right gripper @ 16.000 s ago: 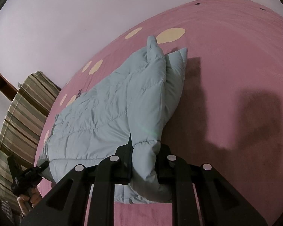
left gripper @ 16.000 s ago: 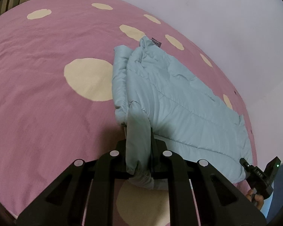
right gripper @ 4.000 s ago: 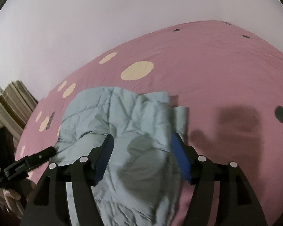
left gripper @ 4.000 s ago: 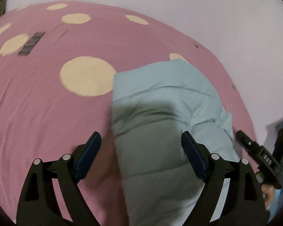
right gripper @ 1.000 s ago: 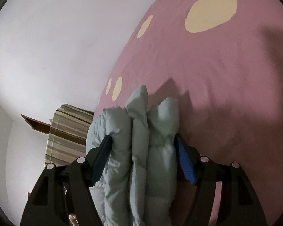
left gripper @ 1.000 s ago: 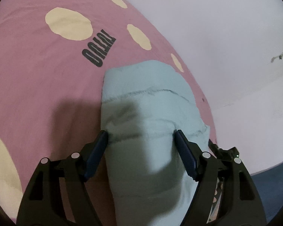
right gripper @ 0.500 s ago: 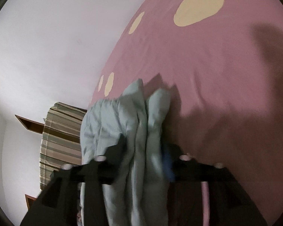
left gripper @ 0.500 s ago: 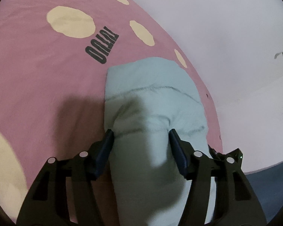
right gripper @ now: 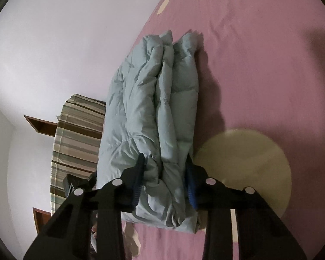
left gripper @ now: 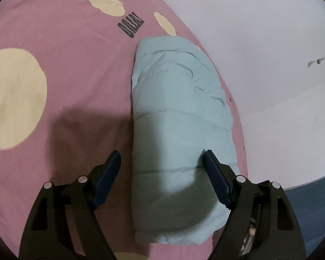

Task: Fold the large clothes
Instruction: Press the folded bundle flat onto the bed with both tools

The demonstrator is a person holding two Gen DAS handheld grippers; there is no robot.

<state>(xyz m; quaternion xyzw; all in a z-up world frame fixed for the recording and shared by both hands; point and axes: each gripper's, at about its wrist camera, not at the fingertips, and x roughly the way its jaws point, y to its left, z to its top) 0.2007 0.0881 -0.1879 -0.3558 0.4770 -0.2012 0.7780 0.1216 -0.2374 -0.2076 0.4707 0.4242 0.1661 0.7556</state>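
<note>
- pink bedsheet (left gripper: 75,69) with cream dots covers the bed, a pale wall (left gripper: 260,43) behind it; dark lettering (left gripper: 131,27) is printed on the sheet at 12 o'clock from the folded bundle.
- the light blue puffer jacket (left gripper: 177,130) lies folded into a thick bundle on the sheet, running from 6 o'clock toward 12 o'clock in the left wrist view.
- the left gripper (left gripper: 162,169) is spread wide around the bundle's near end; its right finger touches the jacket's side, its left finger stands apart from it over the sheet.
- the right gripper (right gripper: 165,177) is clenched on the jacket (right gripper: 153,108), squeezing the stacked layers at their near end.
- the bundle's underside and far end are hidden; part of the other gripper shows dimly at 8 o'clock in the right wrist view, too dark to read.
- a striped cloth (right gripper: 75,140) sits at 9 o'clock beyond the jacket there, with brown wooden pieces (right gripper: 40,125) beside it.
</note>
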